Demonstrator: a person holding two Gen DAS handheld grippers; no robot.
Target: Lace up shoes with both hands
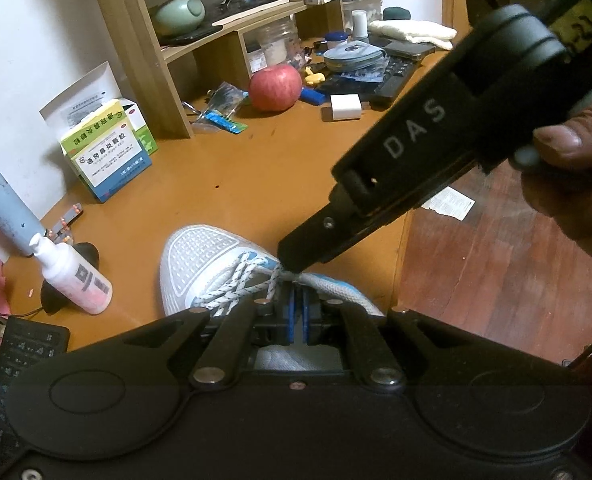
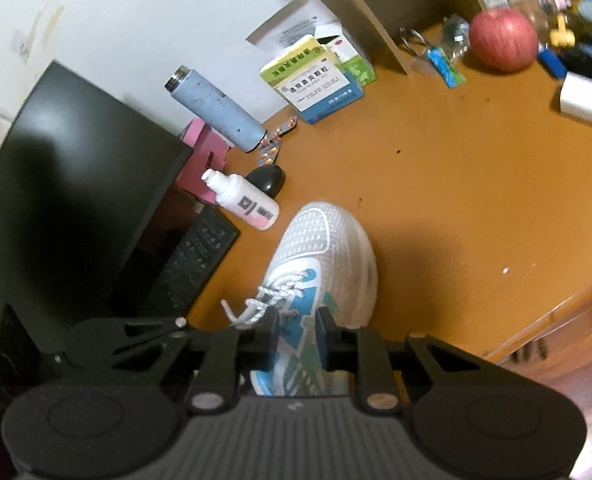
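Observation:
A white mesh sneaker with blue trim [image 1: 199, 264] lies on the orange desk, toe pointing away; it also shows in the right wrist view [image 2: 328, 256]. Its white speckled lace [image 1: 239, 284] crosses the eyelets. My left gripper [image 1: 296, 292] is nearly shut, its blue pads pinching a strand of lace over the tongue. The right gripper [image 1: 291, 264] reaches in from the upper right, its tip touching the same lace. In its own view the right gripper [image 2: 298, 320] is open, fingers either side of the shoe's blue side panel, a lace loop [image 2: 247, 312] beside its left finger.
A white spray bottle [image 1: 75, 280], a blue flask [image 2: 215, 108] and a black monitor with keyboard [image 2: 199, 256] stand left of the shoe. Medicine boxes [image 1: 107, 152], a red apple [image 1: 275, 88], a white charger [image 1: 346, 107] and a wooden shelf [image 1: 167, 52] lie behind. The desk edge [image 2: 556, 312] is at right.

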